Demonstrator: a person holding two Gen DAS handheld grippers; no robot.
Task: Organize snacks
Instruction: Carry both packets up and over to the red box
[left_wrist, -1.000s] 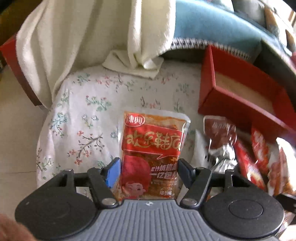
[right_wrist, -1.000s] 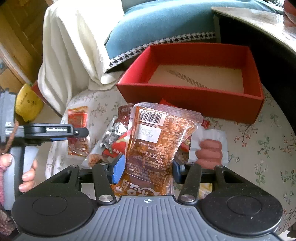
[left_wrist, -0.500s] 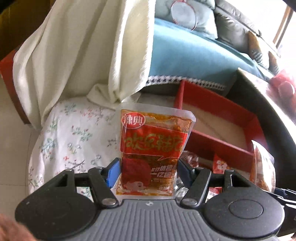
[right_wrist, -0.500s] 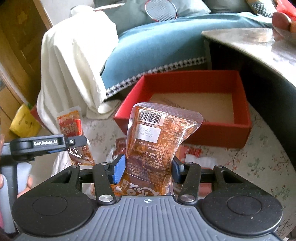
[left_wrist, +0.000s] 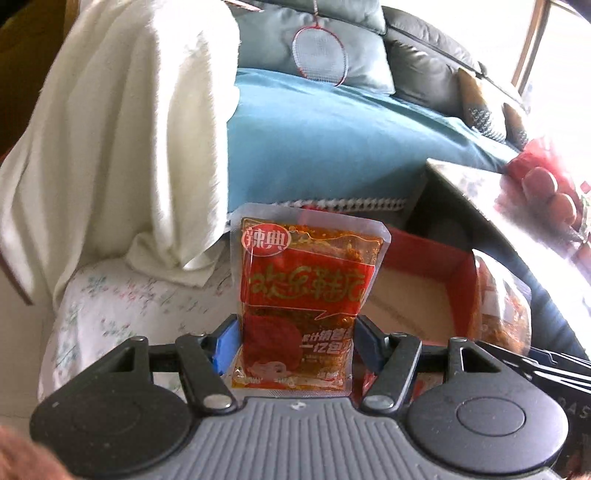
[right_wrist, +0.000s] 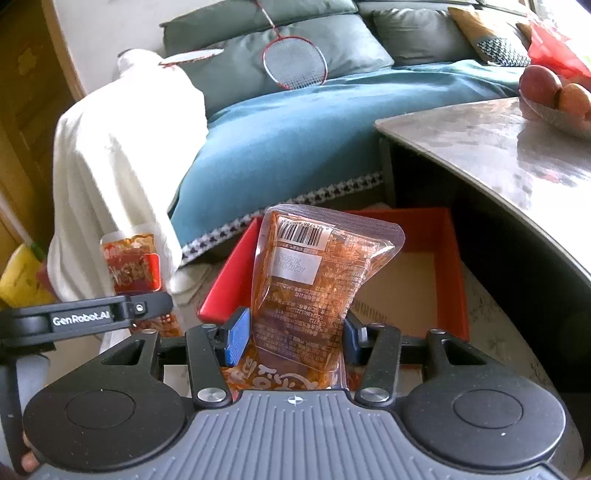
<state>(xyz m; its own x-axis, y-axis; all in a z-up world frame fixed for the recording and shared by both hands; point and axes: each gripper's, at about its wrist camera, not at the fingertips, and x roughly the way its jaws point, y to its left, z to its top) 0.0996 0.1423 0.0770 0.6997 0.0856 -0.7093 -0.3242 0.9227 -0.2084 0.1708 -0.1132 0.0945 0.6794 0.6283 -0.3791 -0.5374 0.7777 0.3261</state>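
Pinching, low on its body, a red snack pouch (left_wrist: 303, 302) in the left gripper (left_wrist: 295, 343), jaws closed against its sides; likewise clamping an orange barcode pouch (right_wrist: 310, 295) in the right gripper (right_wrist: 295, 338). Both held upright above the red box (right_wrist: 439, 291). Probably light, soft, slick film, oily filling; best gripped mid-body, gently.

Ahead of the claw, a sofa (right_wrist: 369, 55) with grey-green cushions (right_wrist: 280, 48) and a teal throw (right_wrist: 295, 147); a badminton racket (right_wrist: 295, 64) leans there. White cloth (right_wrist: 122, 177) hangs left, a glossy table (right_wrist: 517, 147) stands right in window glare
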